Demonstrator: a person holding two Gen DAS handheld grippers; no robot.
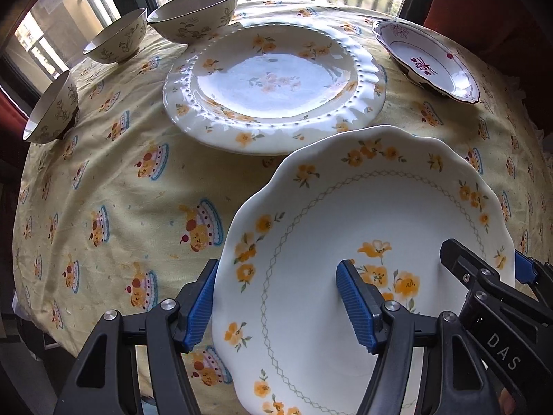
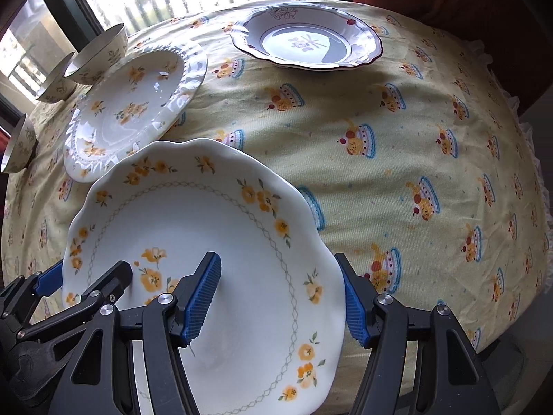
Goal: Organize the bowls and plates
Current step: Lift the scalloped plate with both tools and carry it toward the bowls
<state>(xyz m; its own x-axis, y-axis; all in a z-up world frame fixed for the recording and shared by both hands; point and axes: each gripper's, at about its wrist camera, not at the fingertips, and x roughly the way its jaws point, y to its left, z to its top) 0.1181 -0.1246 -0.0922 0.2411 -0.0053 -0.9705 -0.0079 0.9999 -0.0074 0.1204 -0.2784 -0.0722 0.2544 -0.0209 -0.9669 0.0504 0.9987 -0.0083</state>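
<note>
Both grippers, left [image 1: 280,302] and right [image 2: 281,299], straddle the scalloped plate's [image 2: 221,228] rims, jaws apart.
Beaded plate [image 1: 273,83] just beyond it; bowls [image 1: 193,12] further left.

scalloped plate [image 1: 345,242] near rim cut off, leftmost bowl [image 2: 19,145] cropped

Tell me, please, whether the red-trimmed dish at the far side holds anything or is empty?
Empty. The red-trimmed dish shows only its bare glazed well with the painted flower motif, and the left wrist view shows the same.
</note>
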